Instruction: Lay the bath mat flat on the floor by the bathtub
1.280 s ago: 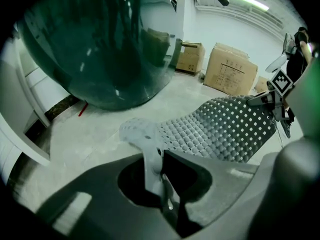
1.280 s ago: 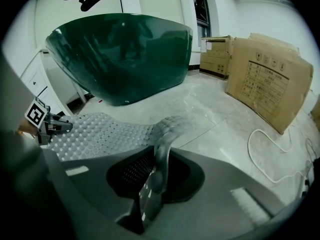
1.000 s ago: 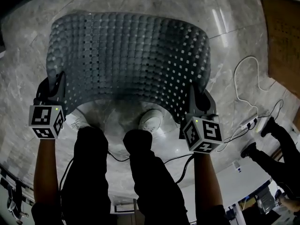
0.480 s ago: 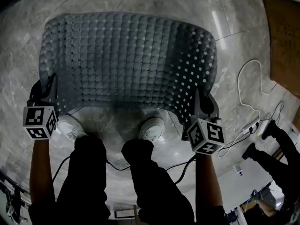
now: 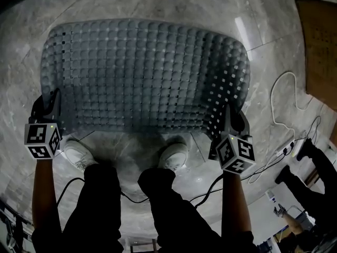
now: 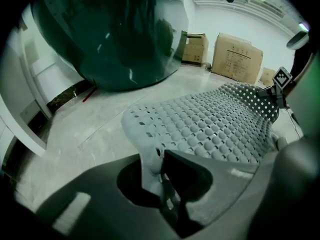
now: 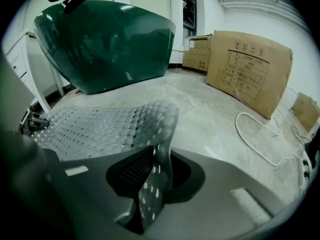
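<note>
The left gripper (image 5: 50, 105) was clamped on the bath mat's (image 5: 142, 73) near-left corner. The right gripper (image 5: 232, 118) held the near-right corner, its jaws just easing slightly wider.

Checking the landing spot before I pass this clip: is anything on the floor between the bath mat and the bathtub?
Nothing visible. The floor between the mat and the bathtub looks bare; the white cable lies off to the right, clear of it. The person's shoes stand at its near edge.
</note>
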{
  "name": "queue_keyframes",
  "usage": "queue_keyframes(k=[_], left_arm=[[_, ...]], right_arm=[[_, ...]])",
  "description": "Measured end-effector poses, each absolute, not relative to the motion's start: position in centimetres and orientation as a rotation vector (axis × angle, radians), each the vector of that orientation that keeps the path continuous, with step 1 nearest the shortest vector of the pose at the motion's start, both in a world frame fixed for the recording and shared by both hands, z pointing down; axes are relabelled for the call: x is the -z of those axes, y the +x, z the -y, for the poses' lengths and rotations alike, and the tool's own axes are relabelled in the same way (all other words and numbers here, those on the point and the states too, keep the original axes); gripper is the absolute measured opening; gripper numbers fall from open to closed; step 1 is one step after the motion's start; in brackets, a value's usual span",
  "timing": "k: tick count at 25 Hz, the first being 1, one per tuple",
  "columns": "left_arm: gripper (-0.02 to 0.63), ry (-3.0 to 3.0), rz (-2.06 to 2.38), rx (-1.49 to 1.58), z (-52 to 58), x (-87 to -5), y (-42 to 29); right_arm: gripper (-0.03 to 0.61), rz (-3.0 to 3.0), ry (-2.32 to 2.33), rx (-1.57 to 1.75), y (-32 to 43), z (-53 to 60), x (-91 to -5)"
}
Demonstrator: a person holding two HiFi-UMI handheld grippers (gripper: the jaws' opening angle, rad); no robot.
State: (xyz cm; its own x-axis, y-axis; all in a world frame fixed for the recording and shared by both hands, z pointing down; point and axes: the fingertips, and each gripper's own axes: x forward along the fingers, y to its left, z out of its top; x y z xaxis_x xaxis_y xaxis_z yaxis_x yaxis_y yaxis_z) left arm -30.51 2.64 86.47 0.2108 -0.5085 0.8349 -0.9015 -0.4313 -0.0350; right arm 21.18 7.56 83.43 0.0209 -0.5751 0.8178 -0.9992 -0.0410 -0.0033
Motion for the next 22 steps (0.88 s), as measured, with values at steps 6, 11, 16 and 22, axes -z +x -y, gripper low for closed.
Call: queue_keyframes(k=[6,11,16,22], left_arm=[[0.034,2.025,1.298,-1.134,-2.4,-87.7,-31.3],[0.045,2.038,1.255,-1.173,-2.3,-89.0,-31.9],[0.057,2.049,1.229,-1.163,-2.5,-89.5,-32.1],[0.072,2.055,1.226,-1.19,-2.5,-89.7,-32.4]], right_arm=[[0.086,1.614,1.683,-0.857,22.2,-7.5,-84.8],[0.107,1.609,1.662,-0.819,23.5,-7.3,-86.8],[0.13,1.604,1.659,-0.784,24.4,-7.2,-87.9],[0.161,1.628,1.668,-0.733,25.1,-7.2,-88.4]])
